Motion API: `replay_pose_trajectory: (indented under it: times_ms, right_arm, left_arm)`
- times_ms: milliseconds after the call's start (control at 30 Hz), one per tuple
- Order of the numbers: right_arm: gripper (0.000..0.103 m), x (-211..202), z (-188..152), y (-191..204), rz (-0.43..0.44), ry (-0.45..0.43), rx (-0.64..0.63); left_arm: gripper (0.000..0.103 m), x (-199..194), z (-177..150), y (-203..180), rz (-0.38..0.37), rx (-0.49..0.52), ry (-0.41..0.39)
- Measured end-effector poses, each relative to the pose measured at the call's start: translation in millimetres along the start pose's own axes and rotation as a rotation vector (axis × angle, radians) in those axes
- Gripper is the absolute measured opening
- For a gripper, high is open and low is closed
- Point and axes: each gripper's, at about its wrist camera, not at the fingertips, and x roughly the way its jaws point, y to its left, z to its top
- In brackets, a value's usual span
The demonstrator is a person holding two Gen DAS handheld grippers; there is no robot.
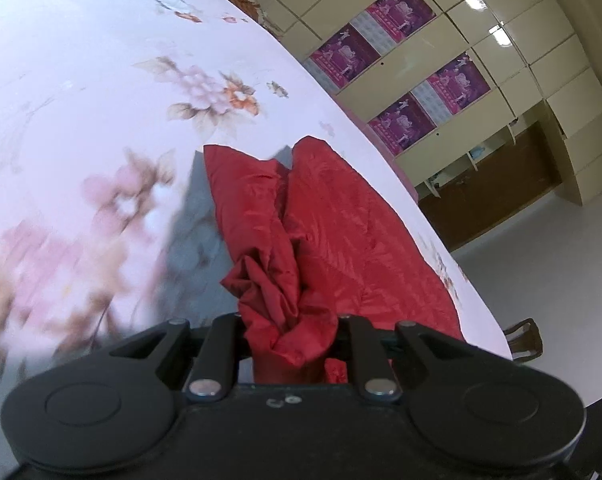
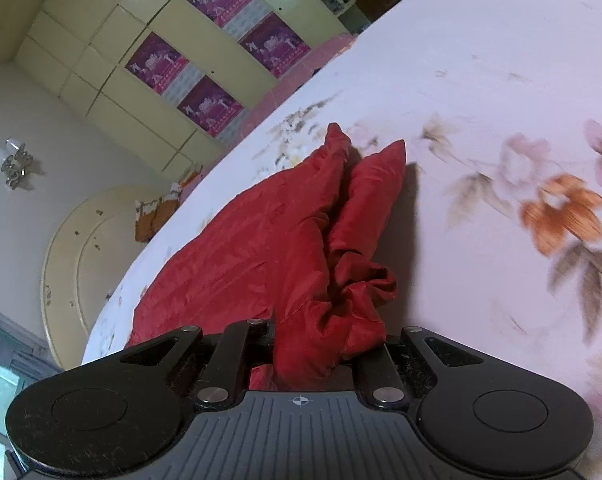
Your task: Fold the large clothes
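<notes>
Largest surface: bed sheet (image 1: 81, 92), pale pink-white with printed flowers in pink, orange and grey-brown, filling most of both wrist views; print blurred near the lower left of the left view.

Behind the bed: cream cabinet wall (image 1: 533, 56) with four purple posters (image 1: 457, 82), a dark wooden recess below it. Rounded cream headboard (image 2: 73, 248) and a wall lamp (image 2: 11, 162) in the right view only.

Task item: red quilted garment (image 1: 341, 236), shiny fabric, lying on the sheet near the bed's edge, drawn up in two long ridges that run from the grippers to two pointed ends farther out on the sheet. Same garment in the right view (image 2: 237, 256), flat part to the left, ridges to the right.

Left gripper (image 1: 297, 344): jaws narrow, clamped on a bunched wad of the red fabric; fingertips hidden by the cloth.

Right gripper (image 2: 325, 344): jaws narrow, clamped on a bunched fold of the same garment; fingertips likewise hidden.
</notes>
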Motion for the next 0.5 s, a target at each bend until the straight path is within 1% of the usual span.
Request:
replay_pose_trajectory:
  times_ms: [300, 367, 500]
  right_arm:
    - [0.013, -21.6, 0.8, -12.7, 0.027, 0.044, 0.003]
    - [0.013, -24.2, -0.1, -11.3, 0.019, 0.054, -0.008]
    - [0.013, -14.2, -0.8, -16.1, -0.002, 0.078, 0.009]
  left_arm:
    - [0.015, -29.8, -27.4, -3.8, 0.047, 0.004, -0.022]
    - [0.016, -32.1, -29.3, -2.4, 0.054, 0.004, -0.017]
    - [0.017, -27.0, -31.2, -0.9, 0.074, 0.022, -0.009]
